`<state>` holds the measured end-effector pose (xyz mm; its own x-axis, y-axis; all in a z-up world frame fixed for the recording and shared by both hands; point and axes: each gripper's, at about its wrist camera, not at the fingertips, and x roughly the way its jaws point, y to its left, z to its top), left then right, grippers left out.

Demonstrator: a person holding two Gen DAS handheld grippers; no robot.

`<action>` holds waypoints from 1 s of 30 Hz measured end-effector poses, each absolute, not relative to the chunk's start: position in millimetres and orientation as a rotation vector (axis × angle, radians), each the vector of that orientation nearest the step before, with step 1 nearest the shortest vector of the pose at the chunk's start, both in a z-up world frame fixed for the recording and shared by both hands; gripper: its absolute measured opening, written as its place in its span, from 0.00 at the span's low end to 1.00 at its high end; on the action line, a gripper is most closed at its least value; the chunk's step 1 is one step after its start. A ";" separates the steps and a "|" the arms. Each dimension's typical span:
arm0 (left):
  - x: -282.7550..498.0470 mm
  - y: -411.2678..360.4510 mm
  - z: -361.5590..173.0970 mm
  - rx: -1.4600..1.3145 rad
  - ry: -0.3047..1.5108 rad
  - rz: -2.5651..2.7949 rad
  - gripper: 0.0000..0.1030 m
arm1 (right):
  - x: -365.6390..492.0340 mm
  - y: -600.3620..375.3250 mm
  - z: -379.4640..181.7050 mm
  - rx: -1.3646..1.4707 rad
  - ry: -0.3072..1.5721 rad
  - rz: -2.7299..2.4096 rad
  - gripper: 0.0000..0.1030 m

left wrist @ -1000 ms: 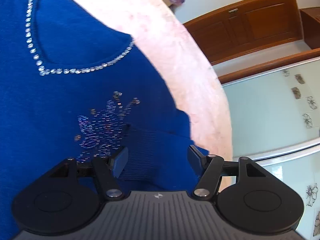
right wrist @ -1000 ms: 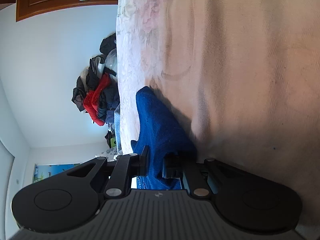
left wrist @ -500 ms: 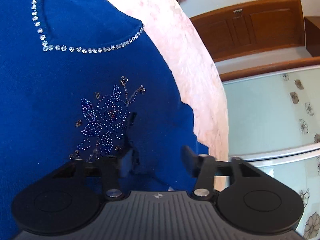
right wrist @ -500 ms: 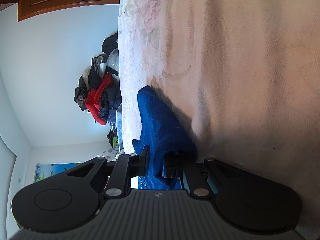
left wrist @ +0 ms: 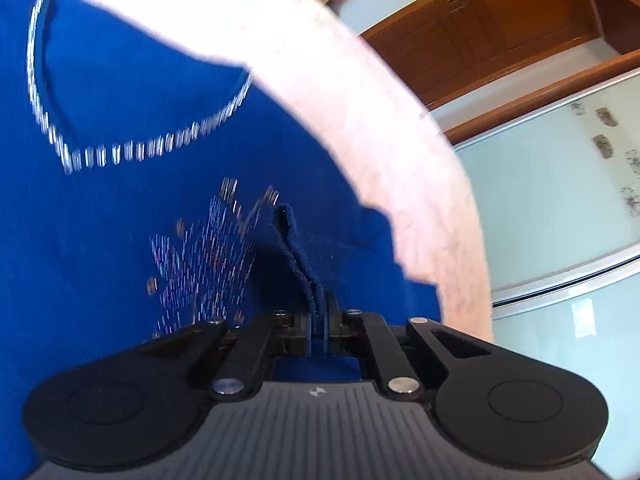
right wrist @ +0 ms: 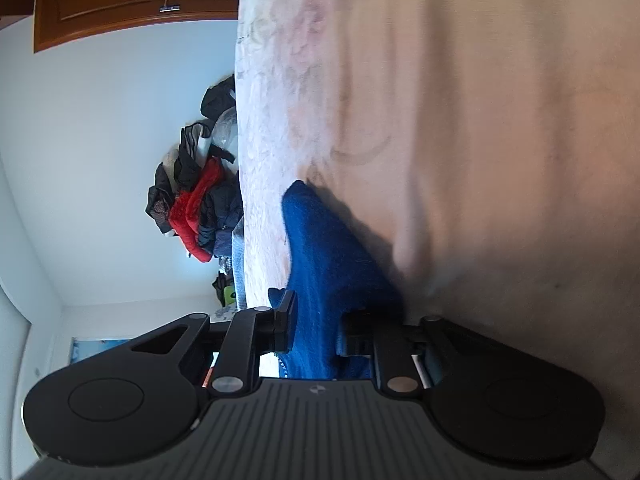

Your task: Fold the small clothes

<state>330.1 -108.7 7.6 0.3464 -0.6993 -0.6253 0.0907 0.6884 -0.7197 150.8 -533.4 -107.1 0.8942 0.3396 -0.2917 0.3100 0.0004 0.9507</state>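
A blue knit top (left wrist: 120,220) with a rhinestone neckline (left wrist: 132,148) and a beaded flower (left wrist: 200,256) lies on the pale pink bed cover (left wrist: 360,128). My left gripper (left wrist: 319,312) is shut on a raised edge of the blue fabric (left wrist: 296,252). In the right wrist view another part of the blue top (right wrist: 328,248) lies on the bed and runs between the fingers of my right gripper (right wrist: 318,320). Those jaws stand a little apart around the thick fabric.
The bed cover's edge (left wrist: 460,220) curves to the right, with a pale glass wardrobe door (left wrist: 560,200) and brown wooden cabinets (left wrist: 500,20) beyond. In the right wrist view a heap of dark and red clothes (right wrist: 196,204) lies past the bed's far edge (right wrist: 244,160).
My left gripper was open above the top and has closed on a fold of the blue fabric, lifting it. The right gripper's jaws have opened slightly around the fabric.
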 end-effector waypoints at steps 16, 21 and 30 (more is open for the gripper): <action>316.5 141.0 43.0 -0.779 0.868 -0.177 0.04 | 157.6 -466.0 -40.3 1.216 0.746 0.411 0.79; 303.3 172.1 19.0 -0.782 0.919 -0.074 0.04 | 184.1 -483.4 -34.5 1.119 0.735 0.277 0.78; 294.9 173.8 12.3 -0.803 0.907 -0.041 0.05 | 278.7 -444.6 -27.5 0.735 0.833 0.230 0.66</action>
<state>294.9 173.8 12.3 0.6362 -0.3530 -0.6860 -0.2901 0.7145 -0.6367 278.7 -444.6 -27.5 0.6649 0.4587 -0.5895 0.0909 0.7337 0.6734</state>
